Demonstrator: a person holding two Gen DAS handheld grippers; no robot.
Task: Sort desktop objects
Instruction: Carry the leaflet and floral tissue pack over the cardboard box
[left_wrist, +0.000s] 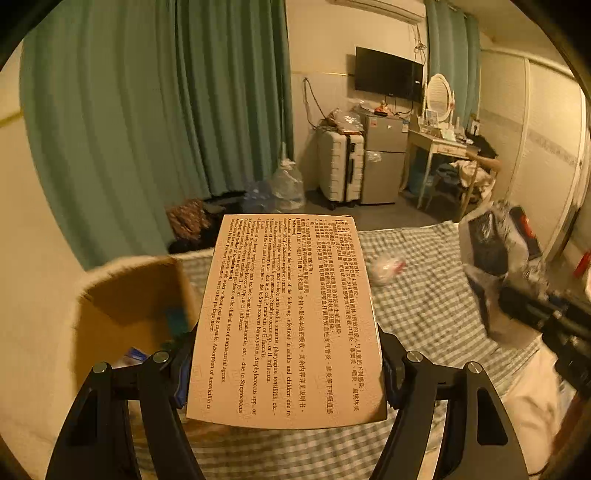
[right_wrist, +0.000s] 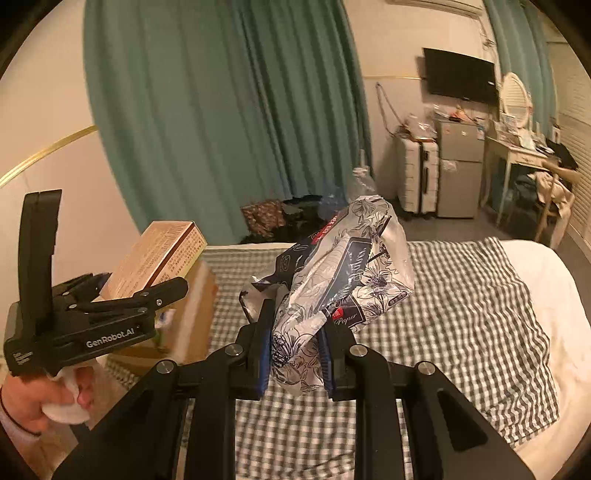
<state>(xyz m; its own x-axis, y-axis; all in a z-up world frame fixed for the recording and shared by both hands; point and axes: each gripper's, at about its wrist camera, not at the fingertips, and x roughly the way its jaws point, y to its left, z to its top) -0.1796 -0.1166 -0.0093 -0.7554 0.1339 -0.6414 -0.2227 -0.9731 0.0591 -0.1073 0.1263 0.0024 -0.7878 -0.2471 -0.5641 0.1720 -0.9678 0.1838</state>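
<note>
My left gripper (left_wrist: 288, 363) is shut on a flat medicine box (left_wrist: 286, 317) with printed text, held in the air just right of an open cardboard box (left_wrist: 136, 302) on the bed. The same left gripper (right_wrist: 122, 284) and medicine box (right_wrist: 155, 258) show at the left of the right wrist view, over the cardboard box (right_wrist: 192, 314). My right gripper (right_wrist: 295, 354) is shut on a floral tissue pack (right_wrist: 332, 280), held above the checked blanket. That tissue pack (left_wrist: 495, 266) shows blurred at the right of the left wrist view.
A green checked blanket (right_wrist: 461, 314) covers the white bed. A small crumpled wrapper (left_wrist: 386, 269) lies on the blanket. Beyond the bed are green curtains (left_wrist: 147, 110), a suitcase (left_wrist: 341, 168), a small fridge (left_wrist: 382, 158) and a dressing table (left_wrist: 439, 147).
</note>
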